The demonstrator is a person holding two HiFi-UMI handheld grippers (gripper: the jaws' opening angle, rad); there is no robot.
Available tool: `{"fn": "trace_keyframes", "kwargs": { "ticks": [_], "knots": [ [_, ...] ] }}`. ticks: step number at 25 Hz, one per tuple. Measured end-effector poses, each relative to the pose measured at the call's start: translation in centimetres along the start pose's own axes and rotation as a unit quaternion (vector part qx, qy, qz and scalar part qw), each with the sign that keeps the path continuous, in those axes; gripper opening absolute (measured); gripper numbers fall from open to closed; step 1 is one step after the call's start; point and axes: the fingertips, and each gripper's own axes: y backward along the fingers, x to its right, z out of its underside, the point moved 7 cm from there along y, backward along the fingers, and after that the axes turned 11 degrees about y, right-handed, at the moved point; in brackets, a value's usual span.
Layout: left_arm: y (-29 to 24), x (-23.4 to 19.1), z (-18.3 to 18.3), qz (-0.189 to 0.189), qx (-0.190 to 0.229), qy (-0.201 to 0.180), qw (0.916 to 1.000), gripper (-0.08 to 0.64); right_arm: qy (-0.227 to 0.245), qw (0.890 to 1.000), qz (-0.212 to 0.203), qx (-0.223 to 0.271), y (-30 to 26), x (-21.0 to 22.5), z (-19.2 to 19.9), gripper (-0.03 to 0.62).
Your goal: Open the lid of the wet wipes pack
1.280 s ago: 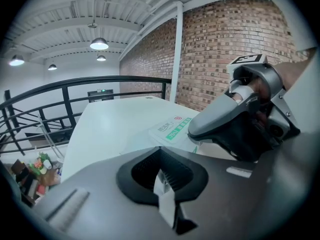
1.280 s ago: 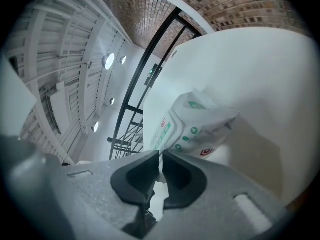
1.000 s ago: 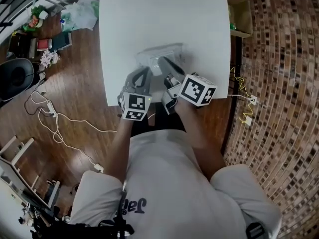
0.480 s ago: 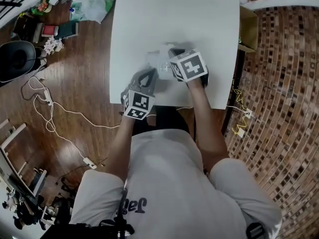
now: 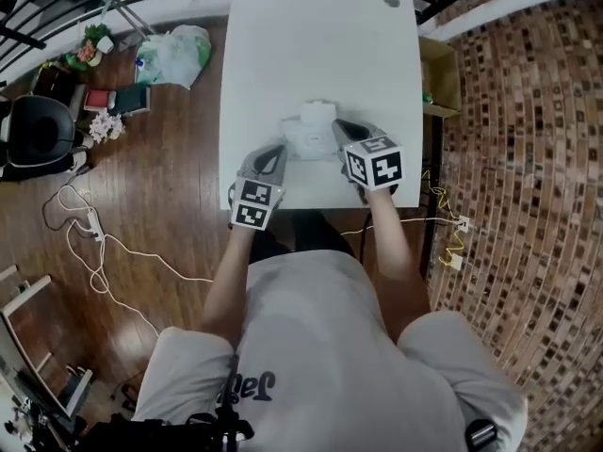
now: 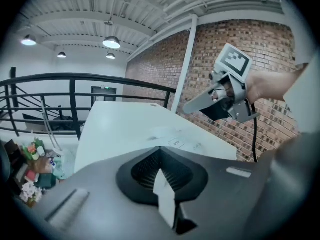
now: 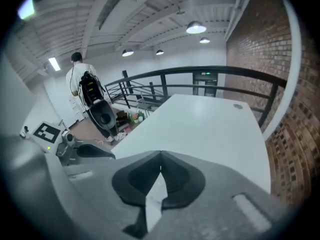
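The white wet wipes pack (image 5: pixel 307 137) lies near the front edge of the white table (image 5: pixel 320 45). A small white piece stands out at its far end (image 5: pixel 318 111); I cannot tell whether it is the raised lid. My left gripper (image 5: pixel 274 153) is shut and empty just left of the pack. My right gripper (image 5: pixel 341 126) is shut with nothing in it at the pack's right side. In the left gripper view the pack (image 6: pixel 172 135) lies flat beyond the closed jaws, and the right gripper (image 6: pixel 200 103) hovers above it. The right gripper view hides the pack and shows the left gripper (image 7: pixel 82 151).
A small round disc (image 5: pixel 391 0) sits at the table's far right corner. An open cardboard box (image 5: pixel 441 69) stands against the table's right side. Bags (image 5: pixel 174 55), a black chair (image 5: pixel 33 139) and cables (image 5: pixel 104 243) are on the wooden floor at left. A person (image 7: pixel 82 84) stands far behind.
The right gripper swung from the front edge over the pack, rolled, and now sits at its right side. The left gripper shifted slightly up beside the pack.
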Motion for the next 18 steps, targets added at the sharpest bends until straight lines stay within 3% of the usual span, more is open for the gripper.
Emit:
{"fn": "trace_keyframes", "kwargs": {
  "ticks": [4,10,14,18],
  "knots": [
    [3.7,0.3,-2.4,0.023,0.040,-0.020,0.9987,0.017,-0.040,0.995,0.055,0.076,6.2,-3.6,1.4,-0.012],
    [9.2,4.0,-4.2,0.066,0.105,-0.046,0.9913,0.017,-0.052,0.982,0.092,0.156,11.7,-10.6,5.2,-0.012],
    [12.2,7.1,-3.0,0.071,0.126,-0.043,0.9886,0.017,-0.039,0.975,0.093,0.196,14.5,-14.9,7.1,-0.012],
    [15.3,10.6,-0.9,0.063,0.139,-0.074,0.9856,0.017,-0.035,0.966,0.094,0.238,17.8,-17.4,9.4,-0.012]
  ]
}}
